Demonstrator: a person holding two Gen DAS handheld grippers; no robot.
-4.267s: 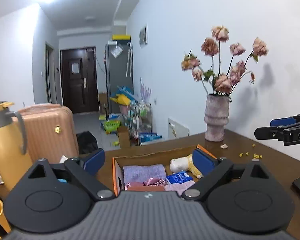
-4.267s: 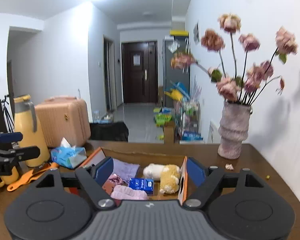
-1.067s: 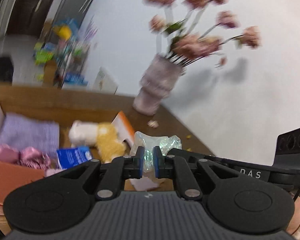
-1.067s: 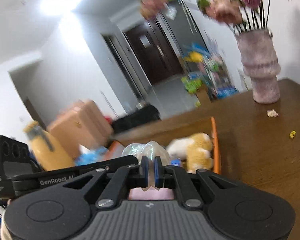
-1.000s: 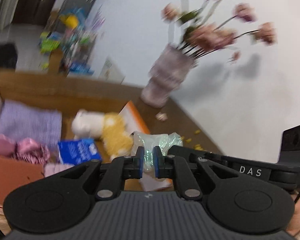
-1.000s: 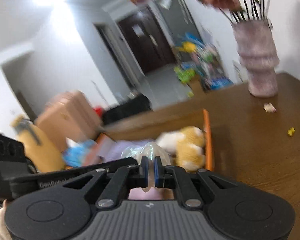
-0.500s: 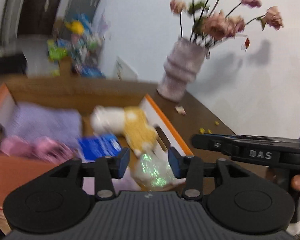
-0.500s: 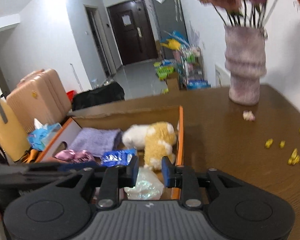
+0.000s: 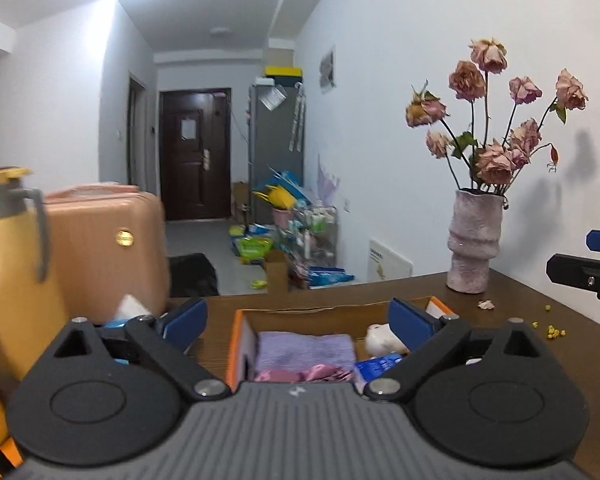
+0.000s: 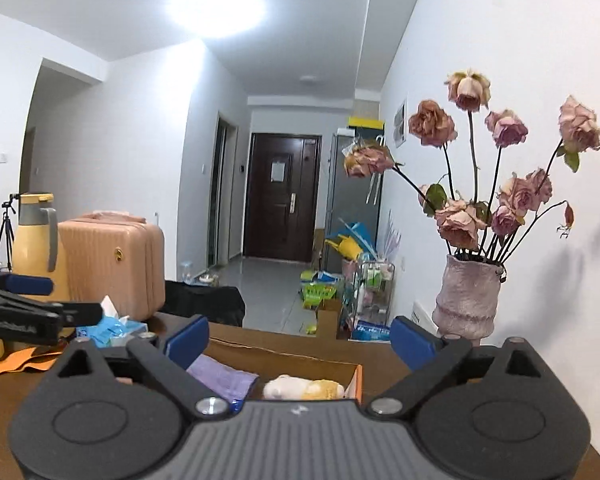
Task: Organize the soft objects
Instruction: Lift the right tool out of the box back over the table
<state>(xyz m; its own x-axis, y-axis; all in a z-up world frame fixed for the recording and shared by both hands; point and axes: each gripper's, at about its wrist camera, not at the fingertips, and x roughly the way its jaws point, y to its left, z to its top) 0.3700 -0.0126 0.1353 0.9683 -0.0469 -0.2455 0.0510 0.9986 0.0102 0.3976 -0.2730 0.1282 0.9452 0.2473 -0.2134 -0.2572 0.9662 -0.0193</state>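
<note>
- Because both tongs hover level above the counter [image 9: 512,300] with nothing between their blue pads, this looks like a pause between items rather than a carry.
- Far left in the left wrist view, a yellow thermos jug [image 9: 8,264] stands upright at the counter's edge, with a pink suitcase [image 9: 108,248] behind it; both seem to be bystanders, well apart from the work.
- Just right of them lies a blue tissue pack [image 10: 112,330], outside the box; being soft, it may be a candidate to go in next, though that is only a guess.
- The left tongs [image 9: 296,318] are spread wide and empty, framing the cardboard box [image 9: 240,340], probably so the person can look over its contents.
- Inside the box, from left: a folded lilac towel [image 9: 304,346] laid flat against the left wall, a pink satin piece [image 9: 300,374] in front of it, a small blue packet [image 9: 374,362], then a white and yellow plush toy [image 10: 304,388] lying on its side against the right wall.
- The right tongs [image 10: 300,340] are likewise spread and empty, held above the box's near edge.
- At the right stands a ridged vase [image 9: 474,240] of dried roses, upright near the wall, with yellow crumbs [image 9: 552,330] scattered on the counter, clear of the box.
</note>
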